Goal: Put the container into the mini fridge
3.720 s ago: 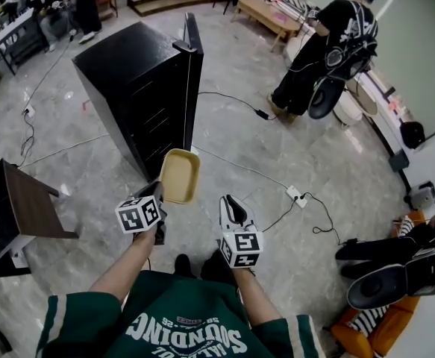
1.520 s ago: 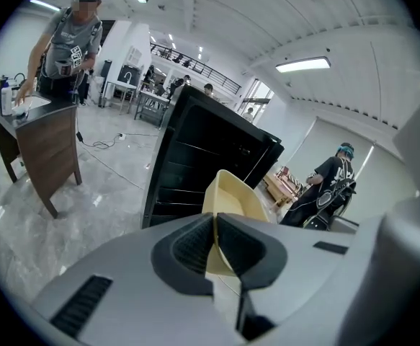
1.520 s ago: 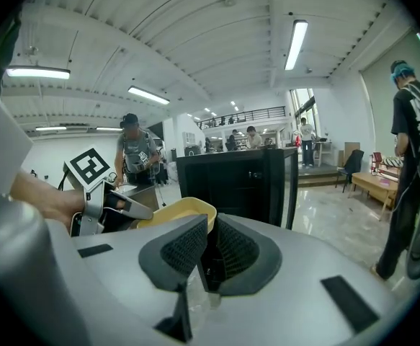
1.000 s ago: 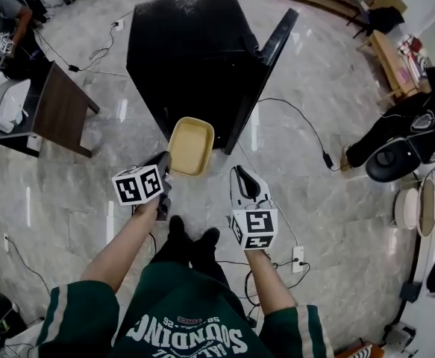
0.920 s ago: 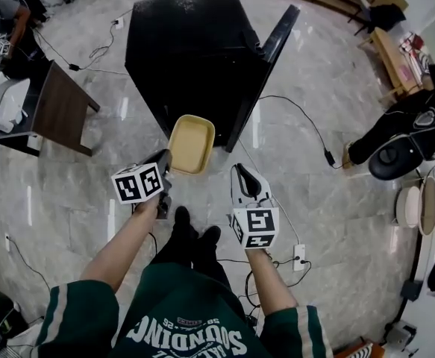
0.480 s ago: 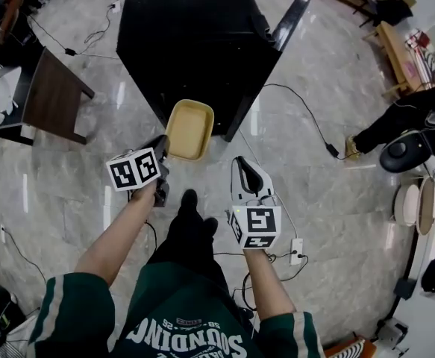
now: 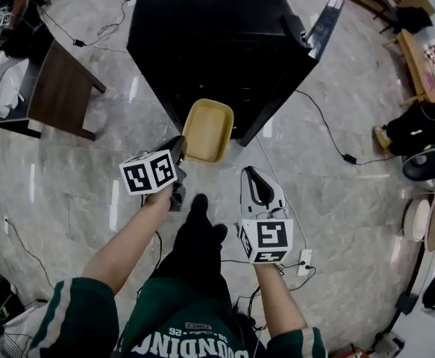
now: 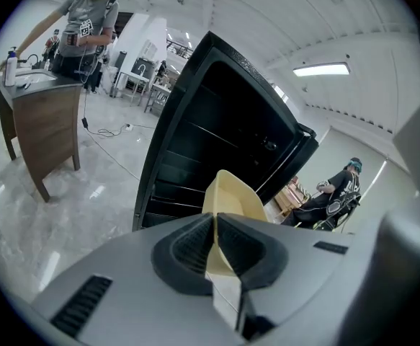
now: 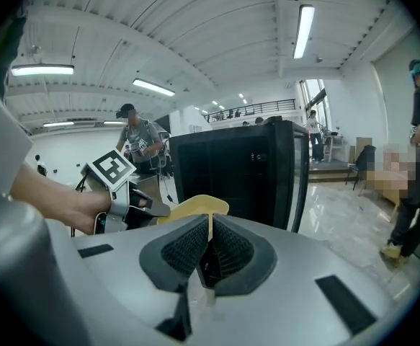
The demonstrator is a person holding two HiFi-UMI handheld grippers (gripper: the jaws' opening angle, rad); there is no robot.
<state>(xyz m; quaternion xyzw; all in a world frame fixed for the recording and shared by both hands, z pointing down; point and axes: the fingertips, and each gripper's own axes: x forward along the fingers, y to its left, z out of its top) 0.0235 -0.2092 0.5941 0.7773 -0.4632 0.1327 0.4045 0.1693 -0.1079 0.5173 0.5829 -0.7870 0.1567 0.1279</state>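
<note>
Mini fridge (black, door swung open) stands ahead; container hangs just before its open front, long axis pointing inward, near rim clenched in the left claw; right claw, pressed together on nothing, sits farther from the fridge.

Left gripper jaws pinched on the wall of the yellow container, which is held tilted and on edge. Behind it is the black fridge, open, shelves showing, door swung right. Wooden table at the left edge, with a person behind it. Cables on the floor.
</note>
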